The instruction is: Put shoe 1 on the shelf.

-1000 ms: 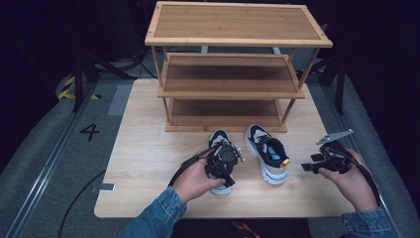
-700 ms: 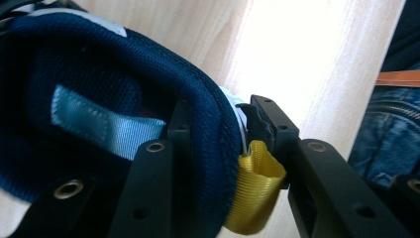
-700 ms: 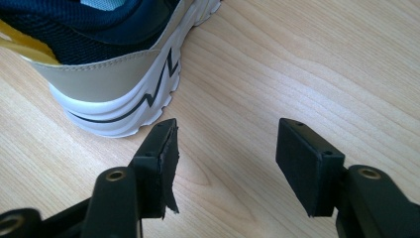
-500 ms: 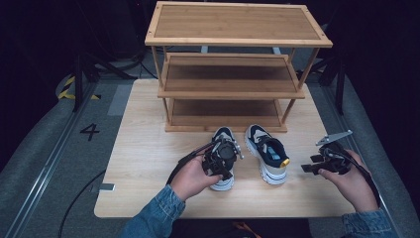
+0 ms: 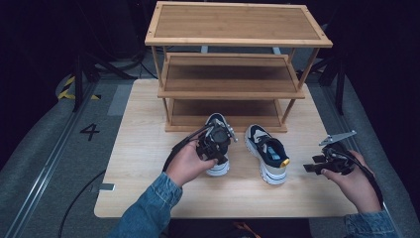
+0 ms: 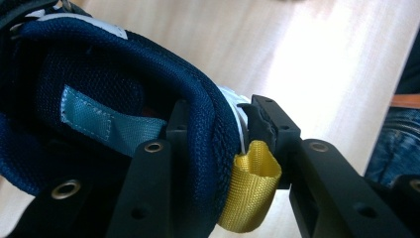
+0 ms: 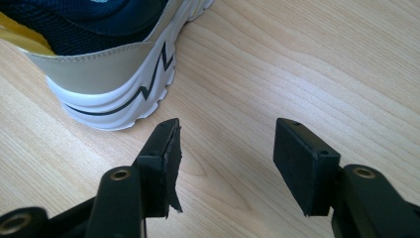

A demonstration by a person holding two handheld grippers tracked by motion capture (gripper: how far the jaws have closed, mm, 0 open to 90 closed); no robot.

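Note:
A pair of navy, beige and white sneakers stands on the wooden table point(image 5: 143, 124) in front of the rack. My left gripper point(image 5: 214, 144) is shut on the heel collar of the left sneaker point(image 5: 218, 167). In the left gripper view, one jaw sits inside the navy collar point(image 6: 99, 64) and the other outside, by the yellow pull tab point(image 6: 250, 188). These jaws have just been closing on that heel. The right sneaker point(image 5: 267, 151) rests flat. My right gripper point(image 5: 313, 167) is open and empty just right of it. Its fingertips point(image 7: 228, 136) hover over bare wood near the sneaker's heel point(image 7: 114, 74).
A three-tier bamboo shoe rack point(image 5: 233, 74) stands at the back of the table, its shelves bare. The table's front edge runs just before the person's denim sleeves point(image 5: 148, 208). Dark floor with a painted 4 point(image 5: 90, 131) lies to the left.
My left gripper has closed on the left sneaker's heel and moved up and toward the rack with it. The right hand has stayed where it was.

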